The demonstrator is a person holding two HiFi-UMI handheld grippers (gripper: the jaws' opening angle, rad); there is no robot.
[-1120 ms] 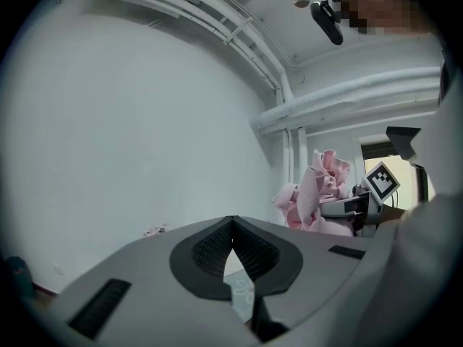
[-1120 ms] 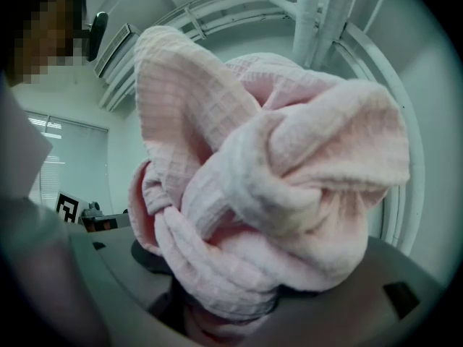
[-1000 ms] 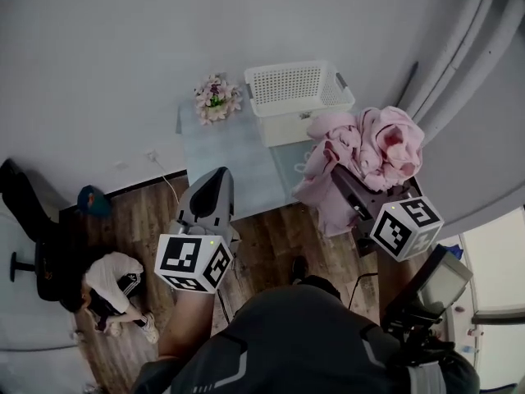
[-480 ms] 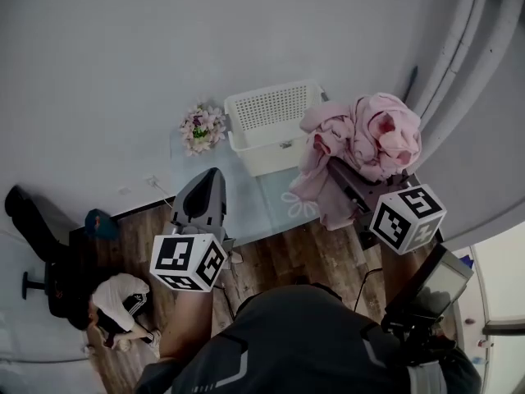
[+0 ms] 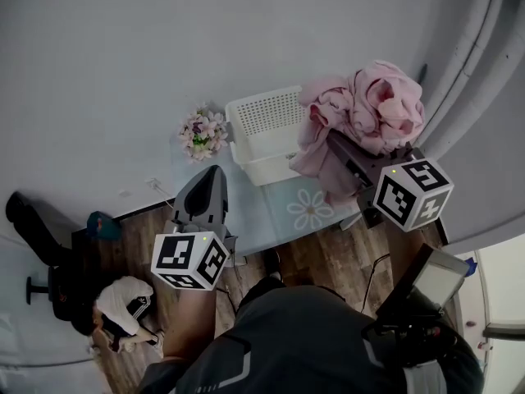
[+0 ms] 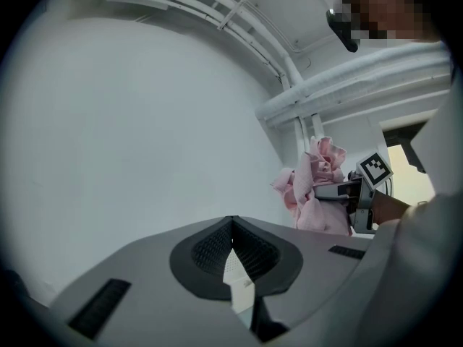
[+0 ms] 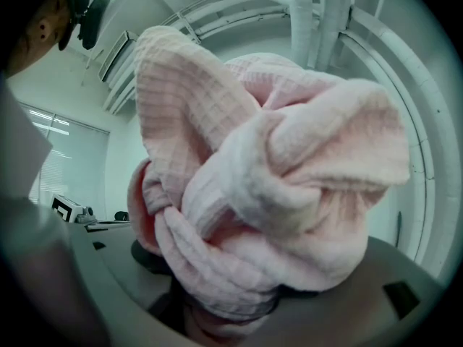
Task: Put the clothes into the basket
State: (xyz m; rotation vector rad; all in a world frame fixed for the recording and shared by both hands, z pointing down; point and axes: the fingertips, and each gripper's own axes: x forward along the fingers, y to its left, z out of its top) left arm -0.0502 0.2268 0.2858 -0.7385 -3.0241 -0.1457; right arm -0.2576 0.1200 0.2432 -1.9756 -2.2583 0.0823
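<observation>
Carry stage, drop judged pending: pink clothes [image 5: 373, 109] clamped in right gripper [image 5: 338, 144] beside seemingly empty white basket [image 5: 264, 169]; left gripper [image 5: 212, 179] closed, empty.

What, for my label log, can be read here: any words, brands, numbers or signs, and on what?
None can be read.
Cube on the left gripper, cube on the right gripper: black-and-white square markers only, no letters.
The basket and pink clothes: no label visible.
</observation>
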